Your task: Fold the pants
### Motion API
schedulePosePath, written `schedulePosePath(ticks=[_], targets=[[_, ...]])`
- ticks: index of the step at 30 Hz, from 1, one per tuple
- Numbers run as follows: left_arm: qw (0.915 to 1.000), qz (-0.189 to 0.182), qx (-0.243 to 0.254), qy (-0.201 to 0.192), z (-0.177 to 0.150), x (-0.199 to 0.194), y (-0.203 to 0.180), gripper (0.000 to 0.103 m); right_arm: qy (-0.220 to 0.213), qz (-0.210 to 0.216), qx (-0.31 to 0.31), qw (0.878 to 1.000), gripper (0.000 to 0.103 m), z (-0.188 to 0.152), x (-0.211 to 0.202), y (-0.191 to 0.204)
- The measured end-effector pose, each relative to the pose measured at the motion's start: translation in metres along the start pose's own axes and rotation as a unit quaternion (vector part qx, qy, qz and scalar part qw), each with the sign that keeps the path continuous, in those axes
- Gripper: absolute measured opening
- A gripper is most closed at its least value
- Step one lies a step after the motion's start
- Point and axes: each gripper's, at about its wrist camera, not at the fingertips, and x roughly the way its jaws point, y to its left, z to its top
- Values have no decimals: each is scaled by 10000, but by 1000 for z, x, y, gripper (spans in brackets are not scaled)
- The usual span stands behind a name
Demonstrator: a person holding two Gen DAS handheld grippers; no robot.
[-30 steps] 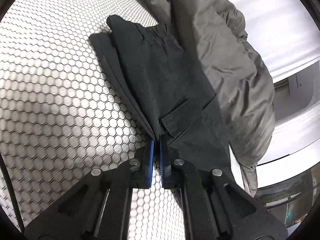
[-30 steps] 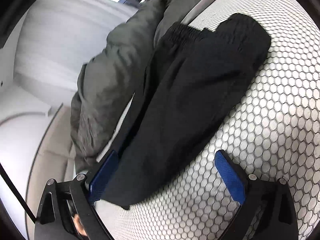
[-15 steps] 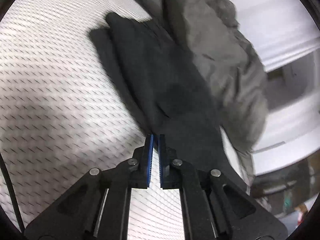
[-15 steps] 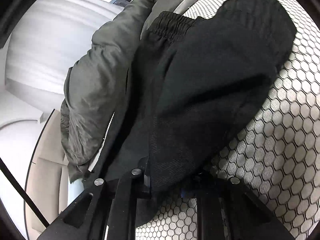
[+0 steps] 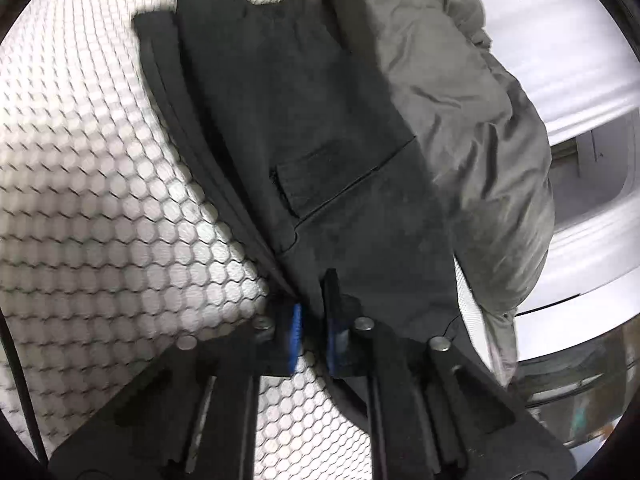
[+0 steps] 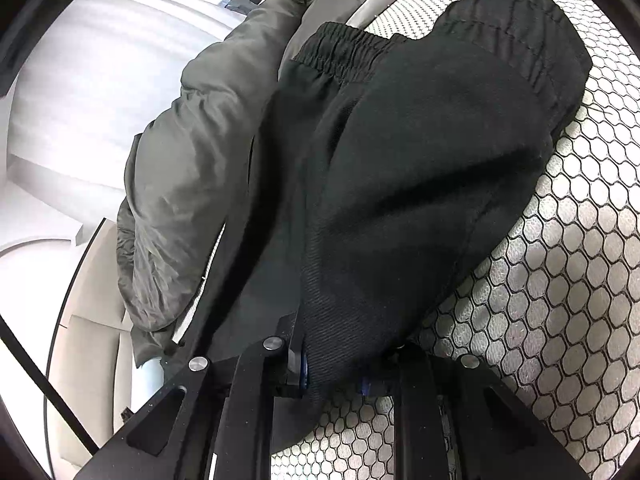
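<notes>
Black pants [image 5: 320, 120] lie folded lengthwise on a white honeycomb-patterned surface [image 5: 100, 200], with a pocket flap [image 5: 312, 184] facing up. My left gripper [image 5: 314, 320] sits at their near edge, its jaws closing with a fold of black fabric between the blue pads. In the right wrist view the pants [image 6: 420, 160] fill the middle, elastic waistband [image 6: 344, 52] at the far end. My right gripper [image 6: 334, 368] is shut on the near end of the cloth, which bunches up and hides most of both pads.
A crumpled grey jacket [image 5: 460, 100] lies against the pants' far side, by the edge of the surface [image 6: 560, 300]; it is at the left in the right wrist view [image 6: 192, 180]. White furniture and pale floor lie beyond it.
My right gripper went from wide open to shut on the pants' near end, and the cloth bunched up. My left gripper slid forward, and the pants' edge now sits between its pads.
</notes>
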Motion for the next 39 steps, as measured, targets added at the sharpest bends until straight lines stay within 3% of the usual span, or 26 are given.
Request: schedulePosePath(ticks=[3, 6, 12, 20, 30, 31, 32, 33, 34, 35, 39], targets=[[9995, 50, 262, -167, -4, -17, -5, 5, -47, 107, 17, 9999, 9, -2, -3, 0], [9996, 31, 167, -214, -6, -33, 2, 5, -66, 327, 62, 9994, 4, -8, -11, 0], [9996, 45, 39, -271, -19, -84, 36, 4, 12, 445, -200, 9988, 3, -40, -36, 7], [9996, 33, 121, -253, -62, -154, 93, 5, -9, 378, -417, 9984, 3, -101, -82, -2], [9979, 257, 491, -350, -78, -175, 90, 8, -221, 179, -451, 9986, 3, -102, -90, -1], [9972, 312, 555, -391, -78, -177, 86, 11, -233, 77, -442, 9987, 3, -101, -91, -2], [9952, 463, 670, -540, -78, -183, 82, 20, -322, -23, -384, 9987, 5, -101, -94, -3], [9932, 581, 757, -665, -78, -188, 79, 37, -429, -76, -341, 9985, 7, -101, -98, -4], [9908, 692, 850, -796, -77, -194, 76, 48, -577, -162, -305, 9977, 10, -99, -105, -5], [9880, 805, 883, -980, -77, -201, 75, 62, -726, -282, -269, 9966, 19, -97, -111, -6], [9782, 1158, 1085, -1340, -74, -217, 64, 82, -1460, -928, -276, 9845, 54, -93, -140, -9]])
